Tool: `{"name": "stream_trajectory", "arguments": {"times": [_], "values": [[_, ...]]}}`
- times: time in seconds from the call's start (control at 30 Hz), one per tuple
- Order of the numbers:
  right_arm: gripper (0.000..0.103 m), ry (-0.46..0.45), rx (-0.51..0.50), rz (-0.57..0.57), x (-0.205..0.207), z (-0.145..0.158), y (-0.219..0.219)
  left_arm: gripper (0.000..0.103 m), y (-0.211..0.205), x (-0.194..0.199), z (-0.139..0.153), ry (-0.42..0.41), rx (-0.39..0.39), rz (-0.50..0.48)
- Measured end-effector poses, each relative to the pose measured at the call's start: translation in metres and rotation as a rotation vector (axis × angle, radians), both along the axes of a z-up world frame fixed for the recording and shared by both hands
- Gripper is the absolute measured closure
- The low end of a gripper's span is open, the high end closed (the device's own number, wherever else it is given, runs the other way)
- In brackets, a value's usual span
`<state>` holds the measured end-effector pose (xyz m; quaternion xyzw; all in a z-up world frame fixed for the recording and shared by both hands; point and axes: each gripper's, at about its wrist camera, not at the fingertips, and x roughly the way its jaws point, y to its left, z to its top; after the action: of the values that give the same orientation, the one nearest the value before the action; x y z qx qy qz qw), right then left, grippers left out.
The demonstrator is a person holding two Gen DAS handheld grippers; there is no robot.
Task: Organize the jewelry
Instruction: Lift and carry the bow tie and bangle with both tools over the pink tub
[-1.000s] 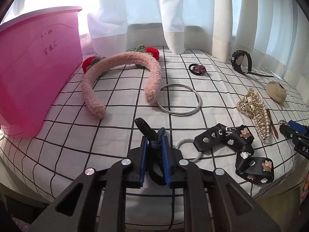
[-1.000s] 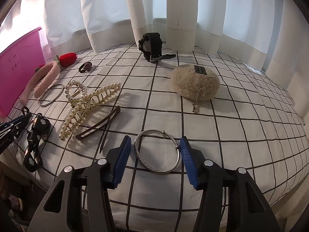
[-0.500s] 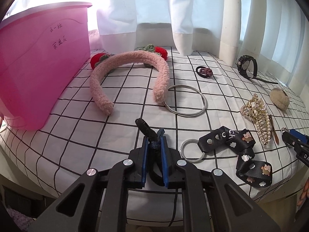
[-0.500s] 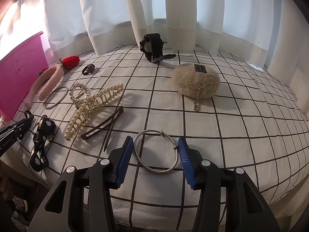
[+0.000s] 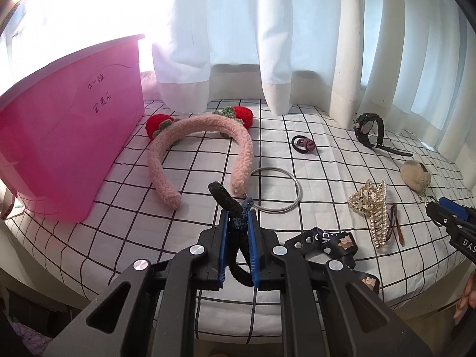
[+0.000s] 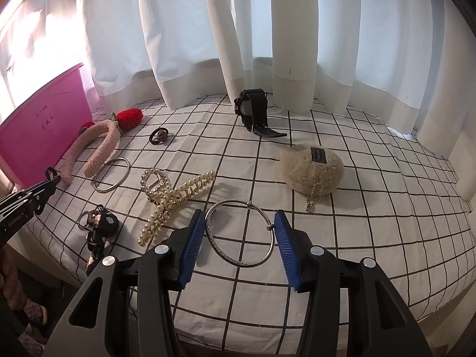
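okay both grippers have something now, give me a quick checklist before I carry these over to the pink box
1. Left gripper shut on the black hair tie: ok.
2. Right gripper pads pressing the silver bangle: ok, it spans the jaws.
3. Bangle clear of the pearl hair claw: ok.
4. Pink box open at the top: cannot tell.
5. Pink headband lies between hair tie and box: not ok, carry over it.
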<state>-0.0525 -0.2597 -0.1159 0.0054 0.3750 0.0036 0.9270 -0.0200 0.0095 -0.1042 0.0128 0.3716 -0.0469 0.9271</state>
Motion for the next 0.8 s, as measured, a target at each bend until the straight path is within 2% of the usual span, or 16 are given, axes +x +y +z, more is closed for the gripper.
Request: {"name": "stream_trajectory", "arguments": {"times": [0.13, 0.43, 0.6, 0.8], "values": [[0.056, -0.002, 0.008, 0.057, 0.005, 0.025, 0.011, 0.09, 0.003, -0.01, 0.025, 0.003, -0.01, 0.027], [0.056, -0.057, 0.045, 0.257, 0.026, 0.091, 0.066, 0.09, 0.024, -0.032, 0.099, -0.072, -0.028, 0.13], [0.056, -0.109, 0.066, 0.354, 0.042, 0.129, 0.109, 0.09, 0.055, -0.033, 0.129, -0.111, -0.027, 0.193], [0.056, -0.143, 0.097, 0.442, 0.069, 0.154, 0.172, 0.09, 0.111, -0.022, 0.153, -0.139, -0.031, 0.266]]}}
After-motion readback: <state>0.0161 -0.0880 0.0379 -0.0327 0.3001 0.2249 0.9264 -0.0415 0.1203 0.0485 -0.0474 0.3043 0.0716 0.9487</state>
